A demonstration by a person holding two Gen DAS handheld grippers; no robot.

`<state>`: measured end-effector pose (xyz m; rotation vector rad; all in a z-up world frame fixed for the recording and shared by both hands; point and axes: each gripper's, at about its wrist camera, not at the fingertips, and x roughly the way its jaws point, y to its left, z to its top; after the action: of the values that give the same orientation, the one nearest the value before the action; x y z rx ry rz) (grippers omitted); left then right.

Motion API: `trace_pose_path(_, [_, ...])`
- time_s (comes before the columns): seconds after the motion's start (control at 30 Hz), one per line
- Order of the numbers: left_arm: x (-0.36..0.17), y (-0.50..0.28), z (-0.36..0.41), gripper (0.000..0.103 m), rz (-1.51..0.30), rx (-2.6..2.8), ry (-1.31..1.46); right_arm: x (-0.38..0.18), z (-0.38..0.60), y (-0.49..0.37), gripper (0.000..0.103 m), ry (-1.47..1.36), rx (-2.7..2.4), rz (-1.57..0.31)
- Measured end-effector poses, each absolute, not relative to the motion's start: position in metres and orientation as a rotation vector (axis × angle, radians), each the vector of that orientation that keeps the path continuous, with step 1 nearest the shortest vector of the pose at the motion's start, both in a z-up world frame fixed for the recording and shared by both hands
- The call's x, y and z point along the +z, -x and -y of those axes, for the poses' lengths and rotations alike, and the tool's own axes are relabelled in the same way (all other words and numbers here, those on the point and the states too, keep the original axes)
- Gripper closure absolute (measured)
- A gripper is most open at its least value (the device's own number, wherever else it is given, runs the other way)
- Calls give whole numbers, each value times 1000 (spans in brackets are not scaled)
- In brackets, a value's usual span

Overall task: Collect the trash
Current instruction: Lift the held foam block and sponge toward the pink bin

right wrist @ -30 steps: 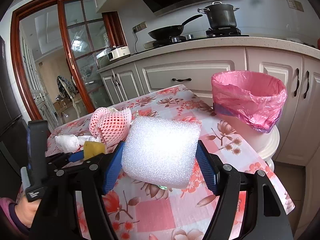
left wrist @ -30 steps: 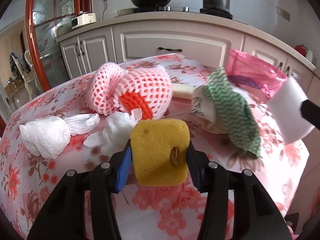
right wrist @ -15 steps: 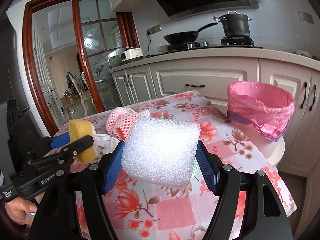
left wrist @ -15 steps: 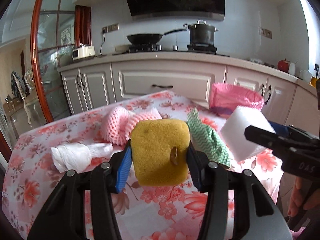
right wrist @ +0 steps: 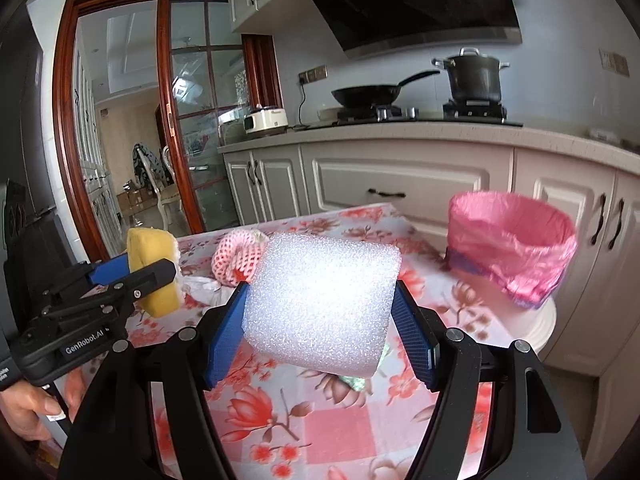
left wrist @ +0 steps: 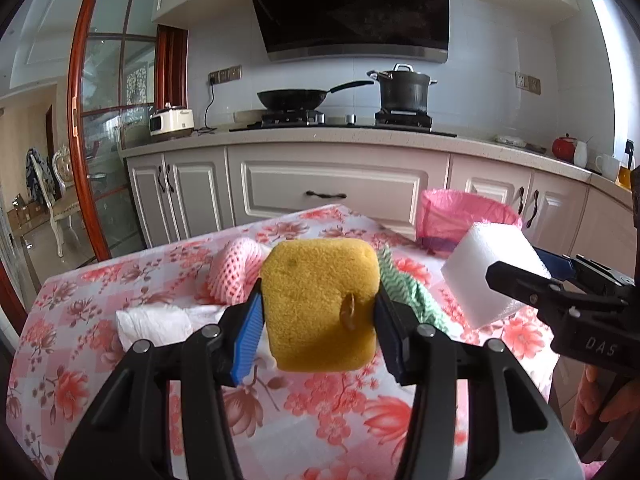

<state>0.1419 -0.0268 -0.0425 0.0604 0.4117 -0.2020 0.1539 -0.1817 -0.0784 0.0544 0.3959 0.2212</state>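
So progress check on the trash run: nothing visibly in the bin yet as far as I can tell, but two pieces are off the table and in the air.

Going left to right. Near the left edge of the floral pink-and-white tablecloth there's a crumpled white plastic bag or tissue wad lying flat, untouched. Just behind it, toward the far edge, sits the pink foam fruit netting, also waiting. The left gripper is clenched on a chunky yellow sponge with a brown speck on its face, both blue pads pressed into its sides, held up above the middle of the table. Peeking out right of the sponge is a green-and-white zigzag cloth, on the table.

Then the right gripper is squeezing a white foam block, pads flat against both ends, also lifted clear. Past the table's far right corner stands the bin lined with a pink plastic bag, mouth open; can't see if anything's inside.

My read: two items grabbed, both need dropping in the bin, and at least three more to go.
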Motion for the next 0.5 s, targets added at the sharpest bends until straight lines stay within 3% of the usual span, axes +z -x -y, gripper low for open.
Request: trace_pose_path(0.5, [-19,-185,89,53,-330,-329,-90,-55,241,-172,37,-47,72,-306])
